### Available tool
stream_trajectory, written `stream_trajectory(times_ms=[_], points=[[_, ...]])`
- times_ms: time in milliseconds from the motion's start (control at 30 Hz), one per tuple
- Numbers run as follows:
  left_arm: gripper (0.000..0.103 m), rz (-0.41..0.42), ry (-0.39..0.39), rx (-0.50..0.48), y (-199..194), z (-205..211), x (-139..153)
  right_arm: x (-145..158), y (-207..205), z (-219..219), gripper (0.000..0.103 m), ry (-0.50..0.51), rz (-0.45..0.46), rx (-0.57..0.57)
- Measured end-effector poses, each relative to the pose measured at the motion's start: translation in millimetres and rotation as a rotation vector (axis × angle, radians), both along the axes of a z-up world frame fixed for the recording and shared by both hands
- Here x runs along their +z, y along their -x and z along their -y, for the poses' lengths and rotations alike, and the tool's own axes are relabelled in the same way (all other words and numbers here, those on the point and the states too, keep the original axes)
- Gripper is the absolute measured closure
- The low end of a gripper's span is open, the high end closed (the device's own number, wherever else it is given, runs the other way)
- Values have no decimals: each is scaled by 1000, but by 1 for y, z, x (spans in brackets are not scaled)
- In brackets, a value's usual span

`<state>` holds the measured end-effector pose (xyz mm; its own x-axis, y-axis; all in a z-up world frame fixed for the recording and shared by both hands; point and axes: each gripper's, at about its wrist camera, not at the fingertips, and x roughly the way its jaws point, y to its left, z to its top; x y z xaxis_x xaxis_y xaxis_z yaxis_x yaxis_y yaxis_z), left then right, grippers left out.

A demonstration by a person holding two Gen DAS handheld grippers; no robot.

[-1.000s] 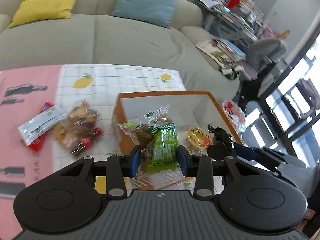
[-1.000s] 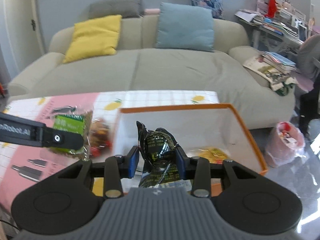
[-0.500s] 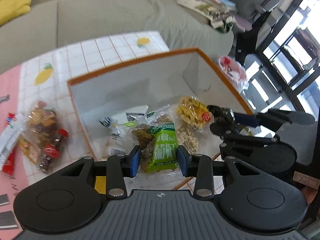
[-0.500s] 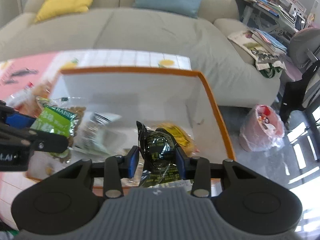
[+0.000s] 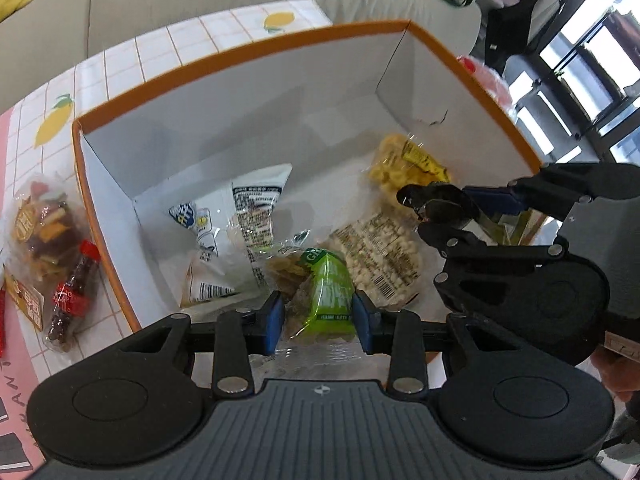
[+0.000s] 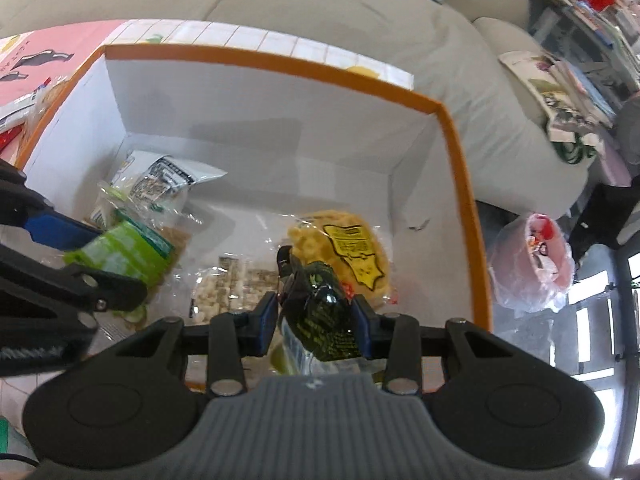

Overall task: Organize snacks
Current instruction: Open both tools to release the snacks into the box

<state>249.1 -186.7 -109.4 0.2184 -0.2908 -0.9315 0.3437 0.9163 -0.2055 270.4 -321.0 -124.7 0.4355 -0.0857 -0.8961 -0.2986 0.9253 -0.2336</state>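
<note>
An orange-rimmed white box stands on the table. My left gripper is shut on a green snack packet and holds it over the box's near side. It also shows in the right wrist view. My right gripper is shut on a black snack packet above the box's near right part. Inside the box lie a yellow snack bag, a clear bag of pale pieces and a white packet.
A clear bag of mixed snacks with a small cola-bottle shape lies on the tablecloth left of the box. A grey sofa stands behind the table. A pink plastic bag sits on the floor at right.
Both grippers have moved forward and tilted down over the box, each still holding its packet. The box interior now fills both views.
</note>
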Motion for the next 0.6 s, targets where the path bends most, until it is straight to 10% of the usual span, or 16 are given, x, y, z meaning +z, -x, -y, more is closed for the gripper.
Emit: stream_trajectory(times_ms=[367, 600], points=[[64, -27, -31, -17, -6, 2, -2, -6, -6, -9, 65, 14, -13, 21], [46, -24, -21, -2, -3, -4, 10, 7, -5, -11, 48, 47, -15, 31]])
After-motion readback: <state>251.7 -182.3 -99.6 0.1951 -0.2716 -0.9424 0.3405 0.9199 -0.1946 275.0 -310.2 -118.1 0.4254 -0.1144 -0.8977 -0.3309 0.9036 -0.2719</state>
